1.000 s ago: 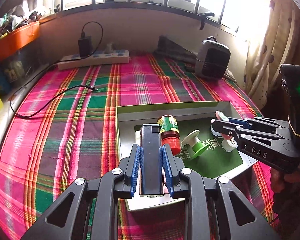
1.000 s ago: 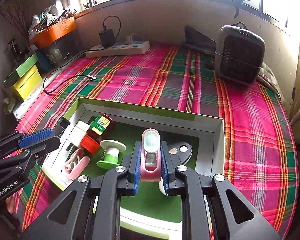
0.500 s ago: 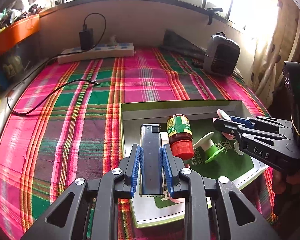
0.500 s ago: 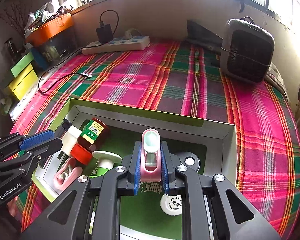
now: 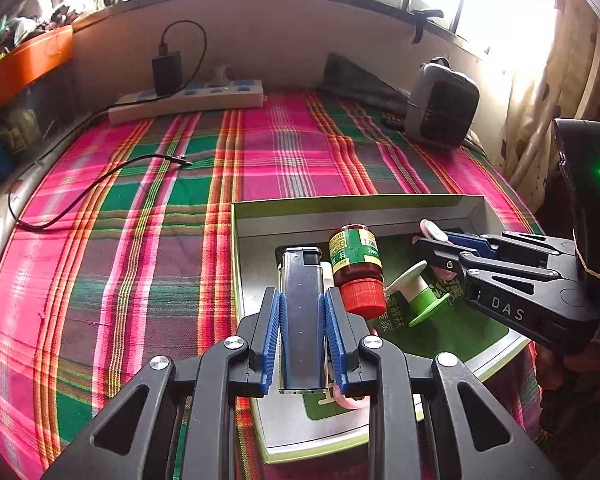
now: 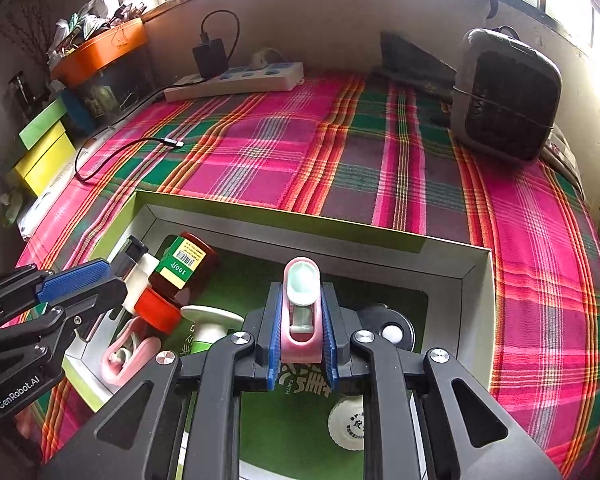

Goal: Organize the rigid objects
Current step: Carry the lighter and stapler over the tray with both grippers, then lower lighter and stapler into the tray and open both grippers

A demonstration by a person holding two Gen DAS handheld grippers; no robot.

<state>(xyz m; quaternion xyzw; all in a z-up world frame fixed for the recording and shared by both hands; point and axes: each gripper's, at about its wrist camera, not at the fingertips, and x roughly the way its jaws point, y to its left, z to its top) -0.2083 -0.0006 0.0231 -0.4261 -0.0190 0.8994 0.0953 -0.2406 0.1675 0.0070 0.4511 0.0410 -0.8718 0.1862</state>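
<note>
Grey lighter [image 5: 301,316] clamped between closed pads of left gripper [image 5: 302,334], held above left part of green-lined box [image 5: 352,202]. Pink clip [image 6: 301,312] clamped by closed right gripper [image 6: 302,338] over box middle. Red-capped bottle [image 5: 356,266] lies inside box.

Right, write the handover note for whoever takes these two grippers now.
Left gripper: shut on the black lighter, held over the box's left end.
Right gripper: shut on the pink clip, held over the box's middle.
In the green-lined box: red-capped bottle on its side, white-and-green spool, second pink clip, white round lid, a black round item.
Done: those items are boxed.
Left: probably set the lighter and clip down; whether into the box or out of it, the pictures do not show.
</note>
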